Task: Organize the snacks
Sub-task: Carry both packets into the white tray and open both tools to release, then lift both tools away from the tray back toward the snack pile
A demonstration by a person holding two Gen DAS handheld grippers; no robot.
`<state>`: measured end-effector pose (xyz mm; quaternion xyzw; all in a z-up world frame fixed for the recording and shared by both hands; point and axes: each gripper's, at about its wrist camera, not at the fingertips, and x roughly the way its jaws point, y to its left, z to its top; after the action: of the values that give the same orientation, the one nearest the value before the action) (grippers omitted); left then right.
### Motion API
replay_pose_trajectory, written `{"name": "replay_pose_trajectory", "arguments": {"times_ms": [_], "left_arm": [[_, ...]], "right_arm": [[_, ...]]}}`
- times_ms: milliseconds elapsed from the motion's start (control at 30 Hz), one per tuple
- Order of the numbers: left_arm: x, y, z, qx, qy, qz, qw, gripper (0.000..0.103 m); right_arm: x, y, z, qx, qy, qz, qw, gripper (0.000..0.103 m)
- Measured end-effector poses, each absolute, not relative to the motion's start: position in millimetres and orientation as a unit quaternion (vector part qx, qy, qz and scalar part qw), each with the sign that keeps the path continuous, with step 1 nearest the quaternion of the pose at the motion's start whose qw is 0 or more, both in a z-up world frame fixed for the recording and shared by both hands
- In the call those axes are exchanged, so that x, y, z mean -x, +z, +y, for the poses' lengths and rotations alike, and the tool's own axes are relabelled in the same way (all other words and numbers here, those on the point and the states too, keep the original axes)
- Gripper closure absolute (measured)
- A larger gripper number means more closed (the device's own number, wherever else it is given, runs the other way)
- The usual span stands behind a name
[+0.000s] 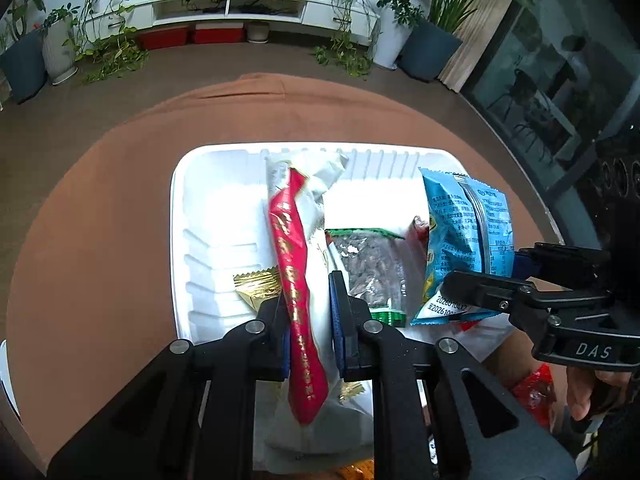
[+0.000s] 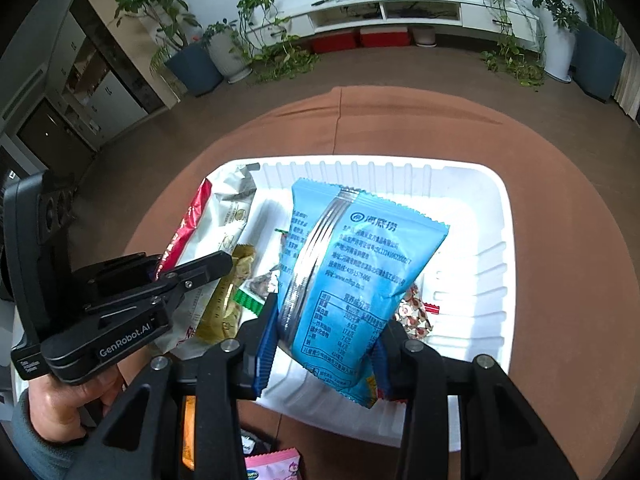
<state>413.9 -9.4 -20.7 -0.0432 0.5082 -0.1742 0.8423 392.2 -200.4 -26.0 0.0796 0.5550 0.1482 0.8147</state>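
Brown table [image 1: 100, 220] fills the middle of both views, room with potted plants [image 1: 424, 28] and a white shelf unit [image 1: 240, 8] along the top edge. White tray [image 1: 178, 240] sits centre frame on the table, ribbed walls, snacks piled in its left and middle part in the right wrist view; its right end shows bare white floor [image 2: 472, 240]. Left gripper [image 1: 308, 320] at bottom centre of the left view, jaws narrow and clamped on the long white-and-red packet [image 1: 296, 264], which runs from the tray's far wall down through the fingers [image 1: 340, 312], tilted over the tray. Right gripper [image 2: 324, 344] at bottom centre of its own view, jaws pinching the lower end of the blue snack bag [image 2: 352, 264]; bag is held up above the tray, leaning toward upper left. Lying in the tray: clear packet with green ends [image 1: 372, 268] just right of the left gripper's fingers, gold wrapper [image 1: 256, 284] just left of them, small patterned candy packet [image 2: 414, 312] beside the blue bag's lower right. Pink packet [image 2: 276, 466] at bottom edge of the right view, outside the tray.
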Motion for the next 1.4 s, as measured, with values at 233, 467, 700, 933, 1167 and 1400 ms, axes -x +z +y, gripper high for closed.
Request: {"name": "replay_pose_trajectory", "arguments": {"times_ms": [233, 467, 700, 933, 1167, 1400], "left_arm": [[-419.2, -33.8, -23.9, 0.034, -0.172, 0.506, 0.844, 0.089], [-416.9, -36.2, -27.4, 0.031, -0.17, 0.506, 0.845, 0.088], [-411.7, -32.2, -24.4, 0.033, -0.166, 0.502, 0.848, 0.083], [-402.3, -16.9, -18.3, 0.033, -0.163, 0.491, 0.855, 0.083], [-384.9, 2.1, -10.2, 0.037, -0.158, 0.479, 0.862, 0.073], [-359.3, 20.8, -5.7, 0.039, -0.158, 0.467, 0.869, 0.047]], "right_arm": [[-395.9, -39.9, -203.0, -0.076, 0.138, 0.565, 0.81, 0.06], [-395.2, -46.8, -202.6, -0.079, 0.134, 0.567, 0.809, 0.059], [-391.6, -46.0, -203.4, -0.081, 0.128, 0.57, 0.808, 0.052], [-385.9, -33.8, -206.9, -0.081, 0.125, 0.56, 0.815, 0.042], [-374.1, -12.4, -213.2, -0.084, 0.122, 0.543, 0.826, 0.037], [-359.2, 6.0, -220.2, -0.089, 0.118, 0.532, 0.834, 0.036]]}}
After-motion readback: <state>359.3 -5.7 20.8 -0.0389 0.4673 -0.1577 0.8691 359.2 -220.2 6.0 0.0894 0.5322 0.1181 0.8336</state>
